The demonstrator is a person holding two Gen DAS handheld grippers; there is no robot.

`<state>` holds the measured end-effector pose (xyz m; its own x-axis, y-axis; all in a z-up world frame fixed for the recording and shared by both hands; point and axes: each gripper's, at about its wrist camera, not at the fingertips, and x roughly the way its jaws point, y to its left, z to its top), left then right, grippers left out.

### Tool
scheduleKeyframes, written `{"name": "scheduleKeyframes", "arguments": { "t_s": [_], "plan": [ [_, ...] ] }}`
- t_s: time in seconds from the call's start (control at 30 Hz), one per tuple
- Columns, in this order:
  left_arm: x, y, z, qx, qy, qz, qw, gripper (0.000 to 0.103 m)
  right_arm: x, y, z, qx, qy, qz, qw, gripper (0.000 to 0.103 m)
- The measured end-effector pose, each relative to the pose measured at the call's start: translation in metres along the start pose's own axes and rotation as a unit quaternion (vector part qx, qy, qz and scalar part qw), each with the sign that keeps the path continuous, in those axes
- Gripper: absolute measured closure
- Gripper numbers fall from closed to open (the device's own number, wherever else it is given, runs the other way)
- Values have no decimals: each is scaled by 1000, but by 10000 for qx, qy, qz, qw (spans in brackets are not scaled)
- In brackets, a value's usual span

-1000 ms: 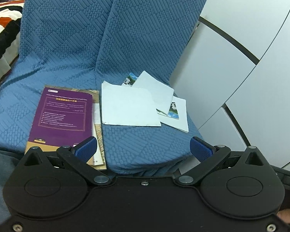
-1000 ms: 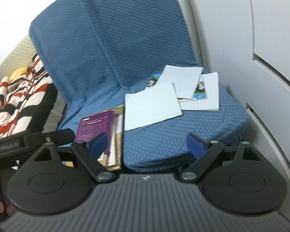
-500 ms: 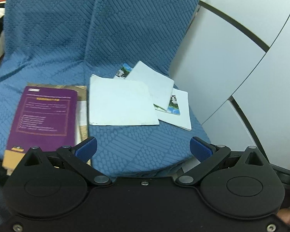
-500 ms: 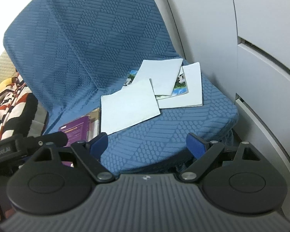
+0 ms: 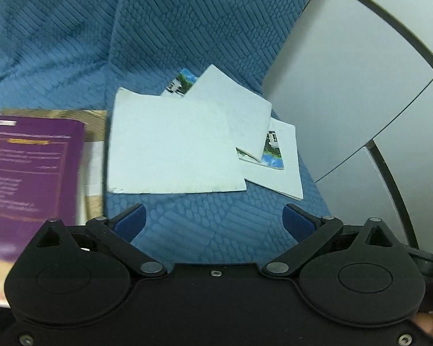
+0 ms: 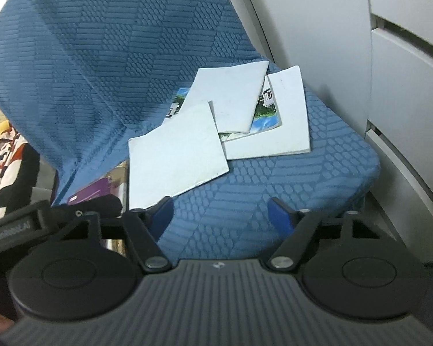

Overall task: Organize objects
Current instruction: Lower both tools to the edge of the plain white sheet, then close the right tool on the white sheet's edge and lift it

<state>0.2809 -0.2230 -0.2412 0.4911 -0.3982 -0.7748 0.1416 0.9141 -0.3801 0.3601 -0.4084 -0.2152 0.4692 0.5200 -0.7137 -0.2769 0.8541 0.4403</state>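
The white booklets lie fanned on the blue seat cushion; left gripper jaws wide and empty; right gripper jaws, just narrowing, hold nothing; thin covers may slide or crumple if pinched flat.

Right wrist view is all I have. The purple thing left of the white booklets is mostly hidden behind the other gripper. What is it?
Observer: A purple booklet with printed text on its cover, lying flat on the seat.
Operator: Anything under it?
Observer: Yes, a tan book sticks out past its far and right edges.
Operator: And the left gripper?
Observer: The left gripper is open and empty, over bare blue cushion, just short of the nearest white booklet.
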Motion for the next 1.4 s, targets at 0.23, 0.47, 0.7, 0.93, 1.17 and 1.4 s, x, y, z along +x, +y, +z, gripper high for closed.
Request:
{"name": "scheduleKeyframes", "arguments": {
  "t_s": [0.23, 0.47, 0.7, 0.93, 1.17, 1.4],
  "plan": [
    [47, 6, 14, -14, 257, 20, 9997, 21, 50, -11, 24, 55, 205, 161, 9996, 54],
    [83, 18, 26, -119, 397, -12, 9991, 37, 89, -18, 37, 193, 463, 283, 9983, 64],
    [103, 29, 42, -110, 436, -30, 9990, 48, 113, -21, 40, 250, 765, 411, 9959, 76],
    [114, 42, 40, -258, 576, -91, 9980, 55, 127, -35, 43, 872, 989, 759, 9884, 77],
    [114, 45, 36, -199, 562, -136, 9981, 54, 135, -78, 40, 2248, 1071, 1885, 9500, 76],
    [114, 49, 36, -308, 546, -299, 9976, 54, 147, -96, 38, 2695, 1254, 2373, 9248, 76]
  ]
}}
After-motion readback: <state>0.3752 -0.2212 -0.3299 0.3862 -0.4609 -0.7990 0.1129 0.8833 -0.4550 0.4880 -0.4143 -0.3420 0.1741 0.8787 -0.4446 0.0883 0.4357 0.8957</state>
